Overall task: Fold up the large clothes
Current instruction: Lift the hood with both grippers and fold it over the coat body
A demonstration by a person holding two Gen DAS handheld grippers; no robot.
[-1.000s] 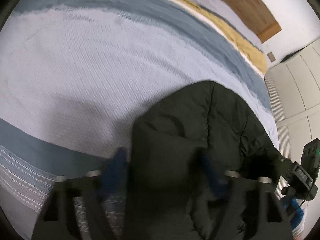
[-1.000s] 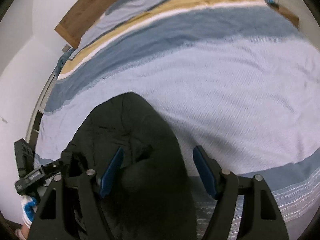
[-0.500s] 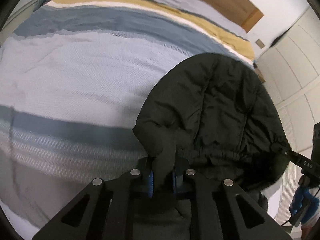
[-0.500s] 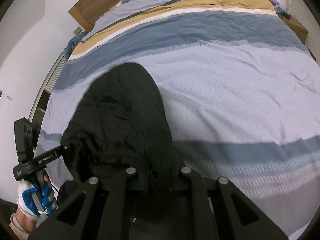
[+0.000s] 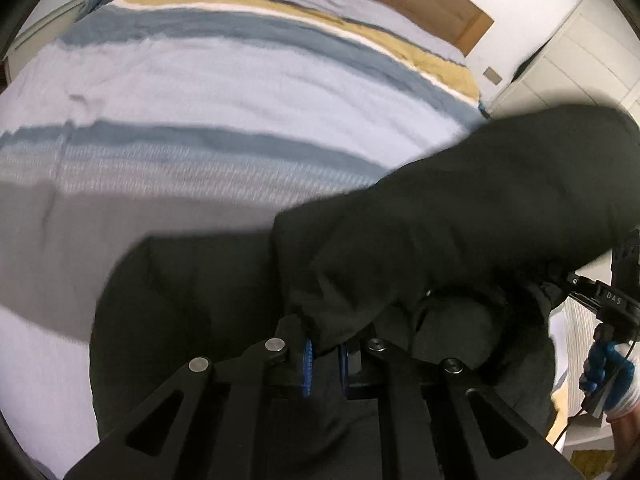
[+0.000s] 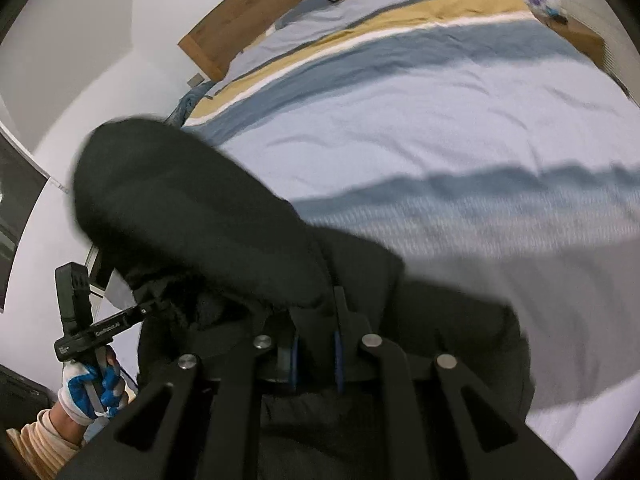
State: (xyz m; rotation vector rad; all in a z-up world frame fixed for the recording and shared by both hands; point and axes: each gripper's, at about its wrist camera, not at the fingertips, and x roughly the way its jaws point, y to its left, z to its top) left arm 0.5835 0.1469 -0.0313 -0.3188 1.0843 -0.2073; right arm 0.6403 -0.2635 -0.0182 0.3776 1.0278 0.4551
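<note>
Left hand-held gripper (image 5: pixel 324 364) clamped on black jacket (image 5: pixel 460 216). Right hand-held gripper (image 6: pixel 316 356) likewise clamped on jacket fabric. Raised above striped bed (image 5: pixel 224 80).

**Both grippers clamped, held side by side**

My left gripper (image 5: pixel 325 364) sits at the bottom centre of its own view, its blue pads (image 5: pixel 307 368) drawn close together with black cloth pinched between them. My right gripper (image 6: pixel 315 354) fills the lower centre of its view in the same posture, blue pads (image 6: pixel 295 360) nearly meeting on cloth. At the lower right edge of the left view, my right hand (image 5: pixel 608 376), in a blue and white glove, grips its handle. At the lower left of the right view, my left hand (image 6: pixel 90 390), gloved alike with a beige sleeve at the wrist, grips the other handle.
</note>
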